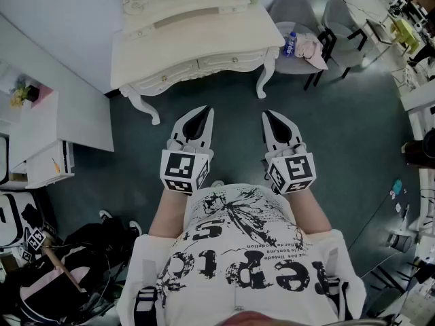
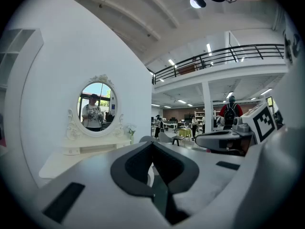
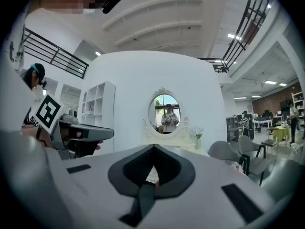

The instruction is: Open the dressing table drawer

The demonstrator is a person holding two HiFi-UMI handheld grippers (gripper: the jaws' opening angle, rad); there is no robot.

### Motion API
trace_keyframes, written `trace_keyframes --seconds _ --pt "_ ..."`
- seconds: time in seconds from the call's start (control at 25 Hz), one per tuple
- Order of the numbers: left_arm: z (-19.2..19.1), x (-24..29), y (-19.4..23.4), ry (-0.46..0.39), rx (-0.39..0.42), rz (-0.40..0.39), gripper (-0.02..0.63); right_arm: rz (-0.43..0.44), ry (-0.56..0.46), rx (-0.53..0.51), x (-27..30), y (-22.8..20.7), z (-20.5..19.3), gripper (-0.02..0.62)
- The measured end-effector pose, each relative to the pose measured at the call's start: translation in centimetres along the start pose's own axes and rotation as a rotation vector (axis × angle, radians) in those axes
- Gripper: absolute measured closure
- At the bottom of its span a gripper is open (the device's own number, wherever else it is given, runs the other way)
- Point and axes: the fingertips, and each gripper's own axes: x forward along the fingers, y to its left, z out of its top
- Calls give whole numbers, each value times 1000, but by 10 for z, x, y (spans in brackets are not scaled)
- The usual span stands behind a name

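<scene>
Head view has the dressing table [image 1: 197, 43] dead ahead, its drawer [image 1: 228, 62] front running crosswise, well apart from both tools; left gripper [image 1: 204, 109] and right gripper [image 1: 266, 113] pinched closed, empty, pointing at it; left looks marginally nearer.

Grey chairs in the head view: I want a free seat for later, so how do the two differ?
The nearer chair holds a bottle and a pinkish cloth on its seat; the farther chair shows a bare seat. The nearer chair stands right beside the dressing table; the farther chair stands further right. Both are grey with rounded backs and dark legs.
</scene>
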Motion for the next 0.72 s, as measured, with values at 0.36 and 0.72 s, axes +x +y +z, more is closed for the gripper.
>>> trace_keyframes --seconds 0.36,0.72 --pt "-6 3 2 -5 -3 -10 587 -11 3 0 3 -2 -7 583" --pt "-15 -3 49 9 -29 -60 588 -85 27 38 35 24 -11 582"
